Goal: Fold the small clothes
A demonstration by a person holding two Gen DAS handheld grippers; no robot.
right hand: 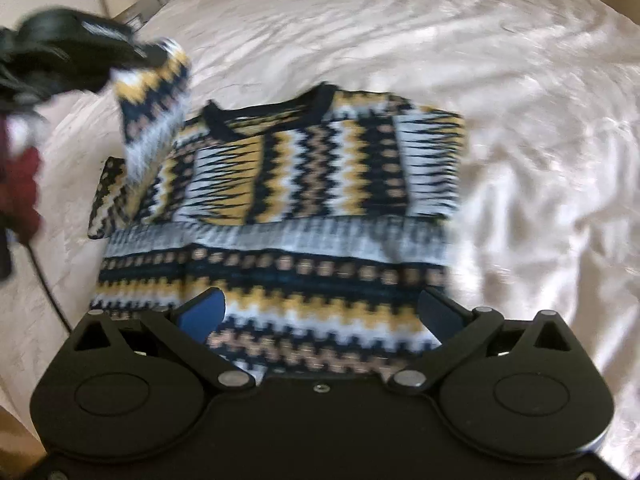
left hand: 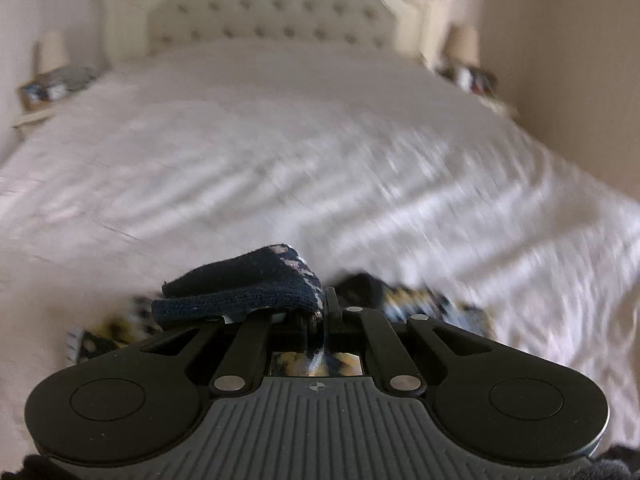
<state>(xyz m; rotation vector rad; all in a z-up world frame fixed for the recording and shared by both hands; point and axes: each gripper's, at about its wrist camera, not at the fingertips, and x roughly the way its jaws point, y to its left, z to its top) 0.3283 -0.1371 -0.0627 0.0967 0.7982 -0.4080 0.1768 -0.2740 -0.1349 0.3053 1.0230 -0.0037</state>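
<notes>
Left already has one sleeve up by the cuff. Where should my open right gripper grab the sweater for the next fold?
Probably the right-hand sleeve, at its outer edge. It lies folded flat over the sweater body on the bed, so come from the right side, low, and slide one finger under the edge. The right gripper is open over the hem; the left gripper is clamped on the cuff.

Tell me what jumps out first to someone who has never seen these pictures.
The patterned sweater in navy, yellow and white lies spread on the white bed, with its bottom part folded up across the body. The left gripper is shut on the sleeve by its dark cuff and holds it lifted at the sweater's left side. The right gripper hangs open over the near edge.
</notes>
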